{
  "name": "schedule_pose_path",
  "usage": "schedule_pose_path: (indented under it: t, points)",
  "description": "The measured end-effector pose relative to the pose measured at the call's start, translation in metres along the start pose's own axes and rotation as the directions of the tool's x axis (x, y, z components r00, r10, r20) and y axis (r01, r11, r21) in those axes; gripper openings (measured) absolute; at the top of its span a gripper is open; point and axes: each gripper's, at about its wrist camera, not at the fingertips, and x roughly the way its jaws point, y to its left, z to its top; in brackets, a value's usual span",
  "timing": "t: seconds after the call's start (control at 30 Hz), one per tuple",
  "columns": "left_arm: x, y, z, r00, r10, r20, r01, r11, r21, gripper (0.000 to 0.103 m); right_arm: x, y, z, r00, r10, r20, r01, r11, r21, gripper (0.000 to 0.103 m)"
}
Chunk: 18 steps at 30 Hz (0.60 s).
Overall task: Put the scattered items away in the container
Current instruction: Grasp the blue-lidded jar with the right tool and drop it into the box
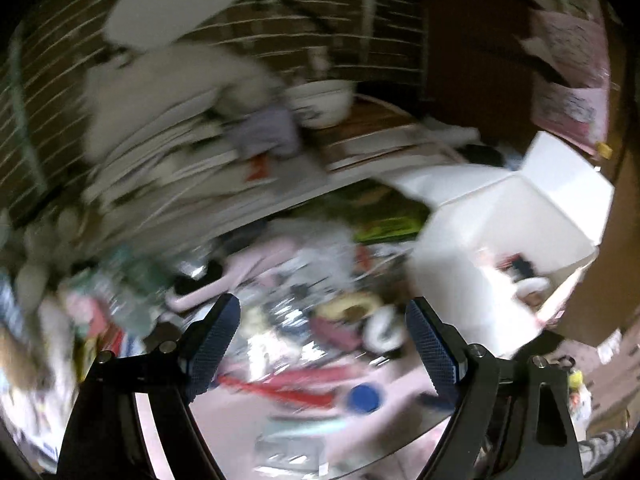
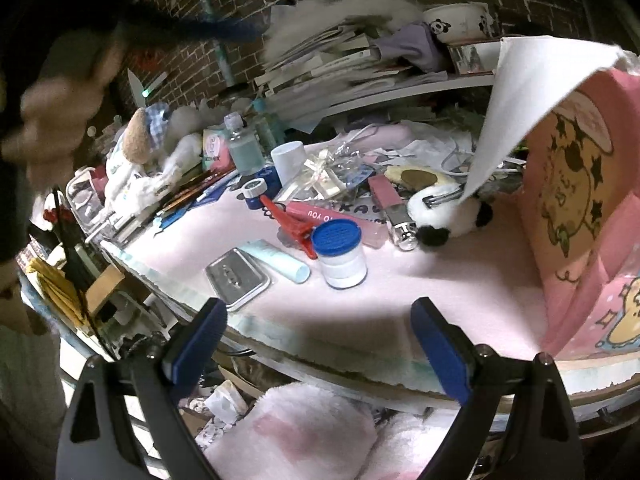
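Hovering with both the left hand-held gripper [image 1: 322, 342] and right hand-held gripper [image 2: 318, 344] wide open and empty, picking next, probably needing a descent onto the blue-lidded jar [image 2: 341, 254] before carrying it to the pink box [image 2: 580, 216].

On the table [image 2: 400, 292], a jar [image 2: 343, 254] stands near the front edge. A tube [image 2: 276, 260] and a tin [image 2: 238, 277] lie to its left, a clip [image 2: 289, 224] just behind. The box [image 2: 580, 208] sits at the right edge, a panda [image 2: 444, 212] beside it.
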Motion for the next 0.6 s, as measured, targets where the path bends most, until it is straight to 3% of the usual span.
schedule_pose_path:
  t: [0.1, 0.17, 0.23, 0.4, 0.5, 0.6]
  points:
    - [0.002, 0.028, -0.023, 0.999, 0.034, 0.002, -0.034, 0.998, -0.057, 0.083, 0.004, 0.002, 0.001, 0.999, -0.031, 0.024, 0.031, 1.0, -0.005, 0.091]
    - [0.003, 0.043, -0.038, 0.999, 0.038, 0.007, -0.038, 0.995, -0.088, 0.083, 0.007, 0.003, 0.001, 0.998, -0.053, 0.042, 0.053, 0.999, -0.002, 0.085]
    - [0.004, 0.058, -0.054, 0.999, 0.044, 0.007, -0.043, 0.992, -0.119, 0.083, 0.012, 0.004, 0.003, 0.996, -0.075, 0.046, 0.076, 0.997, 0.0, 0.071]
    - [0.006, 0.081, -0.083, 1.0, 0.025, 0.0, -0.025, 0.983, -0.181, 0.083, 0.019, 0.008, 0.007, 0.987, -0.144, 0.069, 0.145, 0.989, -0.001, 0.062]
    - [0.007, 0.09, -0.095, 1.0, 0.028, 0.004, -0.027, 0.979, -0.2, 0.083, 0.025, 0.007, 0.01, 0.984, -0.17, 0.059, 0.17, 0.985, 0.006, 0.048]
    - [0.009, 0.095, -0.102, 1.0, 0.029, -0.003, -0.029, 0.977, -0.209, 0.083, 0.027, 0.007, 0.012, 0.981, -0.181, 0.064, 0.181, 0.983, 0.008, 0.042]
